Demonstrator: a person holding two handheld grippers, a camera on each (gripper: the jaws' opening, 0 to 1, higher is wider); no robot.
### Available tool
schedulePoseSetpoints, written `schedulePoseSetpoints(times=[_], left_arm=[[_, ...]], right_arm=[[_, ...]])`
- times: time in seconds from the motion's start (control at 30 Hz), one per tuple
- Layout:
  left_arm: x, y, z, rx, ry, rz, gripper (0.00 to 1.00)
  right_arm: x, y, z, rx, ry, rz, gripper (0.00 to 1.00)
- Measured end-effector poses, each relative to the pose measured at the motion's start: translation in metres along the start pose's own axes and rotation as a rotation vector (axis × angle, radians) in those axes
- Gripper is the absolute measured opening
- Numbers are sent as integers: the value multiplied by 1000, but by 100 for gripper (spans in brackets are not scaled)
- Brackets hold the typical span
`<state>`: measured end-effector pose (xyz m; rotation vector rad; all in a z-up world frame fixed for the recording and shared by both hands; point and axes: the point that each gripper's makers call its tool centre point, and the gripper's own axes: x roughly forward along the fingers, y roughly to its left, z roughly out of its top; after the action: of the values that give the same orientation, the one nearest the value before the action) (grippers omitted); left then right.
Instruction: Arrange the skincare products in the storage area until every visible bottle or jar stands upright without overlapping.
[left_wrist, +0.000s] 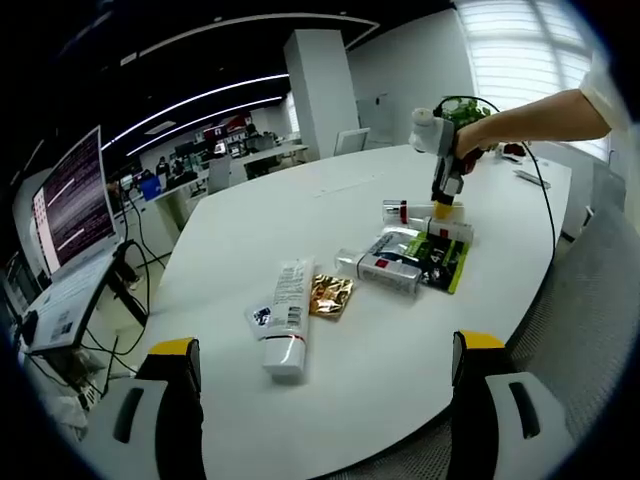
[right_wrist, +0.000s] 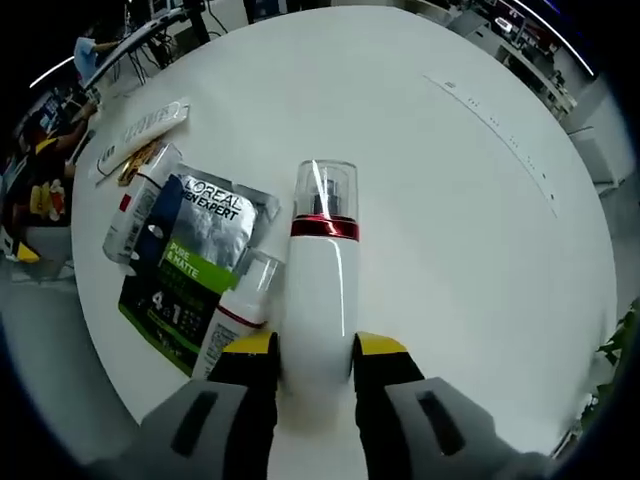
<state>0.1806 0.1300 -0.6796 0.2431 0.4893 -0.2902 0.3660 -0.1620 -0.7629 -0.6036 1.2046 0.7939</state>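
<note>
White tube (left_wrist: 285, 318) lies flat on the table's (left_wrist: 400, 390) left, beyond the left gripper (left_wrist: 318, 372), jaws wide; rightward, the right gripper (right_wrist: 314, 352) clamps a lying white bottle (right_wrist: 320, 280) beside the sachets (right_wrist: 195, 262); next, tip it upright

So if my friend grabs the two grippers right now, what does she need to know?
Right gripper: jaws closed around the white bottle with a clear cap, lying on the table.
Left gripper: open, holding nothing, back from the pile.
Lying flat: white tube, gold sachet, silver box, L'Oreal packet, a smaller bottle.
Done: nothing upright.
Left: stand everything up, spaced apart.
</note>
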Motion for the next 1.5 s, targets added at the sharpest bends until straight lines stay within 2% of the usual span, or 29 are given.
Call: schedulePoseSetpoints(times=[0.27, 0.33, 0.5, 0.6, 0.73, 0.77, 1.13, 1.27, 1.5], left_arm=[[0, 0, 0, 6, 4, -1, 99], [0, -1, -1, 7, 9, -4, 99], [0, -2, -2, 11, 16, -7, 99], [1, -2, -3, 16, 21, -9, 99], [1, -4, -5, 22, 32, -17, 99], [1, -5, -6, 26, 37, -20, 99], [1, -6, -8, 60, 71, -29, 99], [1, -5, -8, 48, 71, -28, 99], [1, -9, -7, 97, 93, -44, 99]], right_arm=[[4, 2, -2, 22, 31, 26, 30], [2, 9, -5, 16, 45, 19, 31], [3, 12, -6, -48, 105, -7, 31], [6, 9, -4, -48, 121, -10, 30], [5, 6, -6, -56, 119, -6, 30], [5, 6, -7, -33, 121, -12, 29], [7, 0, -4, 15, 139, -29, 27], [7, 1, -6, 34, 145, -29, 27], [5, 5, -8, 40, 150, -13, 26]])
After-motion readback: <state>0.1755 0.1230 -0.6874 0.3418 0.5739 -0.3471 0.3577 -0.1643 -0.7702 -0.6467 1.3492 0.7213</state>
